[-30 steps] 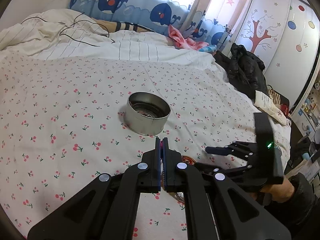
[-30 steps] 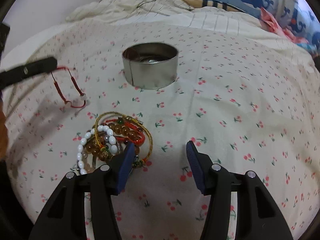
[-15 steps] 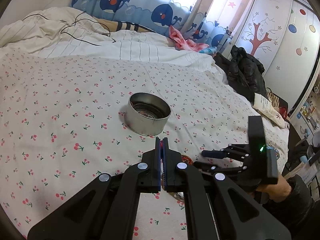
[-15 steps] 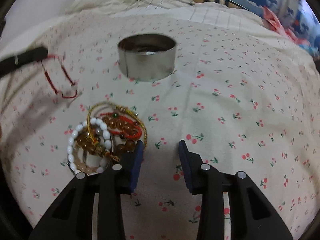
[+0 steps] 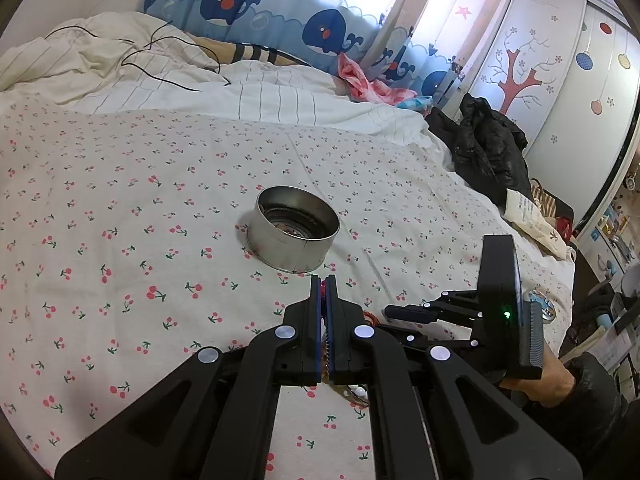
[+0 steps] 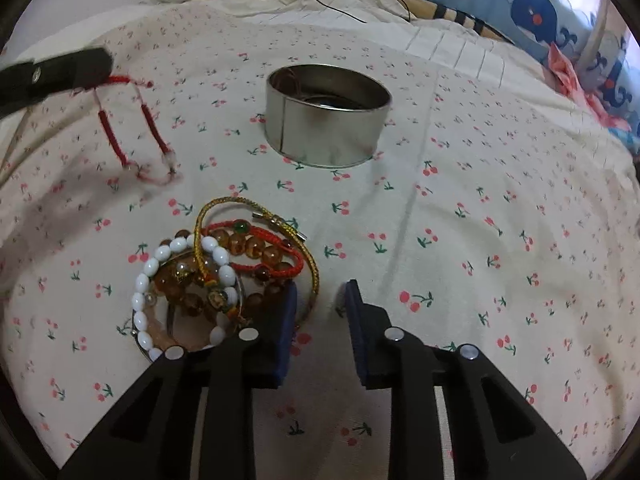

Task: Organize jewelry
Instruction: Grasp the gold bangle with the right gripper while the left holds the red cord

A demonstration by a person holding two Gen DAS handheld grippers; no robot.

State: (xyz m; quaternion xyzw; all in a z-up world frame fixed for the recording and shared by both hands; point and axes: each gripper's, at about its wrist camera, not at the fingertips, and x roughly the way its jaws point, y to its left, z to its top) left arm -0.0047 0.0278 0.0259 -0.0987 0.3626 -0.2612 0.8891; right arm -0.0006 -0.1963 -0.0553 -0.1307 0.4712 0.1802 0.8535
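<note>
A round metal tin (image 6: 328, 114) stands open on the cherry-print bed sheet; it also shows in the left wrist view (image 5: 294, 232). My left gripper (image 5: 322, 280) is shut on a red string bracelet (image 6: 134, 132), which hangs above the sheet left of the tin. The left gripper's tip shows in the right wrist view (image 6: 96, 66). A pile of bracelets (image 6: 224, 268) lies on the sheet: white beads, amber beads, a red cord and a gold cord (image 6: 256, 216). My right gripper (image 6: 320, 294) is open, its left finger at the pile's right edge around the gold cord.
Rumpled white bedding with a black cable (image 5: 160, 60) lies at the head of the bed. A black jacket (image 5: 488, 148) sits on the bed's right edge, by a wardrobe (image 5: 560, 80).
My right gripper has narrowed and moved forward to the gold cord at the pile's edge. The left gripper has lifted the red string bracelet higher and nearer the tin.
</note>
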